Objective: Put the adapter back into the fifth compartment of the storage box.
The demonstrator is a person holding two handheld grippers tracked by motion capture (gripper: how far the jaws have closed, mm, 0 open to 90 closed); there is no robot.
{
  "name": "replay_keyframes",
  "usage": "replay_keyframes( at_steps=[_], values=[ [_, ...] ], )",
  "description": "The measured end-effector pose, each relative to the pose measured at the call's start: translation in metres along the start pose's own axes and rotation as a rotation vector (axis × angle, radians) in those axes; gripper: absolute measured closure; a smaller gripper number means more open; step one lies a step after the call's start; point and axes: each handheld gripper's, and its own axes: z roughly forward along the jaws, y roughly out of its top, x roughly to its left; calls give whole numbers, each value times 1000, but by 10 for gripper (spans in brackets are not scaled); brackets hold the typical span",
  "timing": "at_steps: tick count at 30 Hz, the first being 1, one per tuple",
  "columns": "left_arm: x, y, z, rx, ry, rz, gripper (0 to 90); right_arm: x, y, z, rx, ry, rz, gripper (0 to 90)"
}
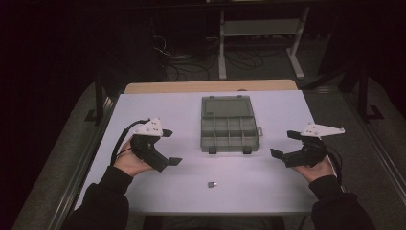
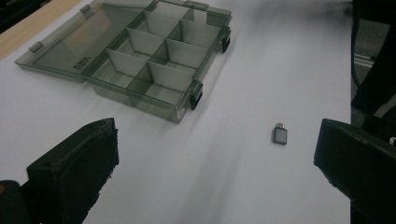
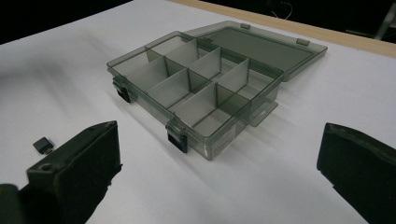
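White counter (image 1: 158, 191), wood strip along its far edge. Wide bare surface on both sides of the organizer box (image 1: 230, 129), which sits centre, toward the far side. Left gripper (image 1: 168, 147) held over the left part, jaws spread, nothing between them. Right gripper (image 1: 283, 144) over the right part, near that edge, jaws likewise spread and empty. Small adapter (image 1: 212, 184) lies alone near the front edge, between both grippers, well apart from each. Dark grey body, short metal plug end. Box: smoky clear plastic, lid flat open, divided compartments, black latches.
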Motion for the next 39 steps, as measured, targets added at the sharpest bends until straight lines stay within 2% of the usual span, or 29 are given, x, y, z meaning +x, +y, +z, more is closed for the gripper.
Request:
replay_keyframes(
  at_steps=[9,22,26,30,39],
  values=[
    [-6,6,14,25,-22,33,0,1,0,0,3,0,-6,0],
    [-10,11,32,53,-57,49,0,2,0,1,7,-3,-12,0],
    [-14,13,43,80,-77,57,0,2,0,1,10,-2,-12,0],
    [-15,13,47,90,-75,65,0,2,0,1,12,-5,-14,0],
    [-21,15,62,118,-108,81,0,2,0,1,15,-5,-16,0]
  ],
)
